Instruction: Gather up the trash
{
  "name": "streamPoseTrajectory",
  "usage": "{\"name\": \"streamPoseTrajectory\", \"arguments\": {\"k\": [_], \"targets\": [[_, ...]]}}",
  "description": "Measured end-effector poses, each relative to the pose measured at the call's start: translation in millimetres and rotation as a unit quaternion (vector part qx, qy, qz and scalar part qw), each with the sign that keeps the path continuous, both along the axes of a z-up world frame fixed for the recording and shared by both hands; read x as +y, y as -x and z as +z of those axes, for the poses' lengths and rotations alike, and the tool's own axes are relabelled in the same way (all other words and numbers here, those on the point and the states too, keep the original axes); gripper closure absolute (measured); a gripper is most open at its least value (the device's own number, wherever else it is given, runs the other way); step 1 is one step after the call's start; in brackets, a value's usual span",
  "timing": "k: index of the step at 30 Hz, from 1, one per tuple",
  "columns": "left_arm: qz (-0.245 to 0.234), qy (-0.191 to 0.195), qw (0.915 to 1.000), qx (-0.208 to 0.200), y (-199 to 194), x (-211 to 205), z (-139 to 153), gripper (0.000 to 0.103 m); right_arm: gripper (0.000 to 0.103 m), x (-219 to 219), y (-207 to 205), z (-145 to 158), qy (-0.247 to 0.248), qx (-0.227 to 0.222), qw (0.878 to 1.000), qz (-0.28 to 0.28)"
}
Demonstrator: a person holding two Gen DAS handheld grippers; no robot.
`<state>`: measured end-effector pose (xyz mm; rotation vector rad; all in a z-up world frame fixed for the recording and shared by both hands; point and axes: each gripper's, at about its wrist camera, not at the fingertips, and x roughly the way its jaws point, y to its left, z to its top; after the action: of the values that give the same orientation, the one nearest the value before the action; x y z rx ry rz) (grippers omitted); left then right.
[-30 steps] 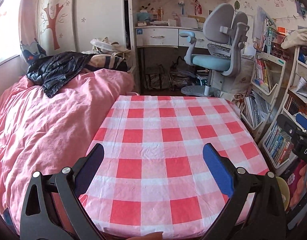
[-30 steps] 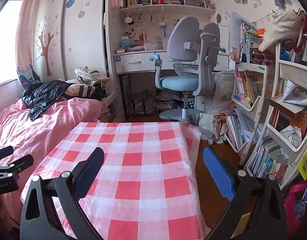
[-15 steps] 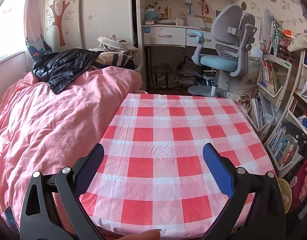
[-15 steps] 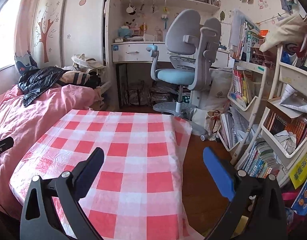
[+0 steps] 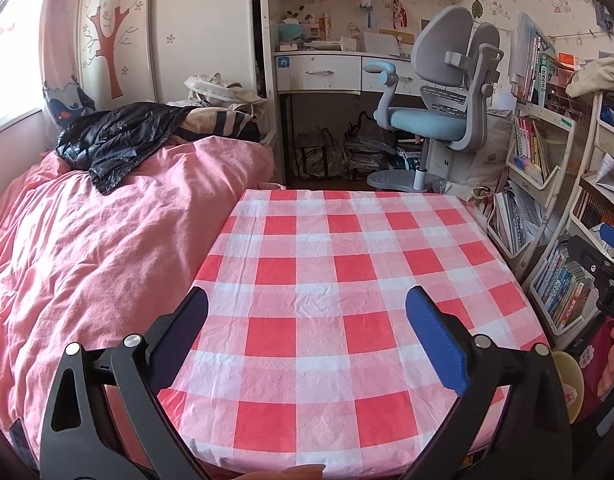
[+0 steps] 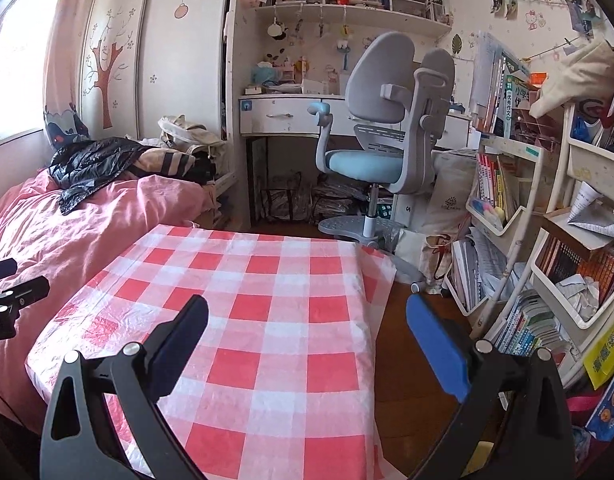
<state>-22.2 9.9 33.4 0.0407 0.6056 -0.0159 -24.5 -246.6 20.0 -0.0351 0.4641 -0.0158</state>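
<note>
A table under a red-and-white checked cloth (image 5: 327, 272) (image 6: 267, 300) fills the foreground of both views; I see no trash on it. My left gripper (image 5: 307, 308) hangs open over the cloth's near half with nothing between its fingers. My right gripper (image 6: 307, 312) is open too, above the table's right edge and the wooden floor (image 6: 411, 360), also holding nothing. Each gripper shows at the edge of the other's view: the right one (image 5: 607, 264) and the left one (image 6: 7, 296).
A bed with a pink quilt (image 5: 87, 248) and a black jacket (image 5: 119, 140) borders the table on the left. A grey-blue desk chair (image 6: 379, 136) and a desk (image 5: 327, 72) stand behind. Crowded book racks (image 6: 527, 240) line the right side, holding crumpled paper (image 6: 583, 292).
Both views have tilted and pulled back a little, so the table sits lower and nearer in frame. The right gripper has swung right, past the table's edge. Both grippers have stayed open.
</note>
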Motion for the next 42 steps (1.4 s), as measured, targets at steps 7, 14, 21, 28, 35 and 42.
{"name": "streamPoseTrajectory", "arguments": {"k": [7,14,21,28,35,42], "targets": [[0.001,-0.002,1.0,0.003,-0.8,-0.6,-1.4,0.008,0.008,3.0,1.2,0.6,0.005,-0.005,1.0,0.007],[0.0,-0.005,1.0,0.004,-1.2,-1.2,-2.6,0.007,0.008,3.8,0.0,-0.2,0.006,-0.002,1.0,0.007],[-0.001,-0.007,1.0,0.003,-1.4,-1.5,-3.0,0.007,0.008,3.3,-0.4,-2.1,0.004,0.0,1.0,0.007],[0.003,-0.009,1.0,0.002,-1.1,0.5,-2.5,0.007,0.008,1.5,0.7,-2.5,0.002,0.0,1.0,0.005],[0.004,-0.004,1.0,-0.002,-1.2,2.0,-0.7,0.007,0.008,3.1,0.1,-2.8,0.006,0.004,1.0,0.005],[0.004,-0.004,1.0,-0.002,-1.5,2.4,-1.0,0.007,0.008,6.1,-1.7,-4.2,0.012,0.008,1.0,0.008]]}}
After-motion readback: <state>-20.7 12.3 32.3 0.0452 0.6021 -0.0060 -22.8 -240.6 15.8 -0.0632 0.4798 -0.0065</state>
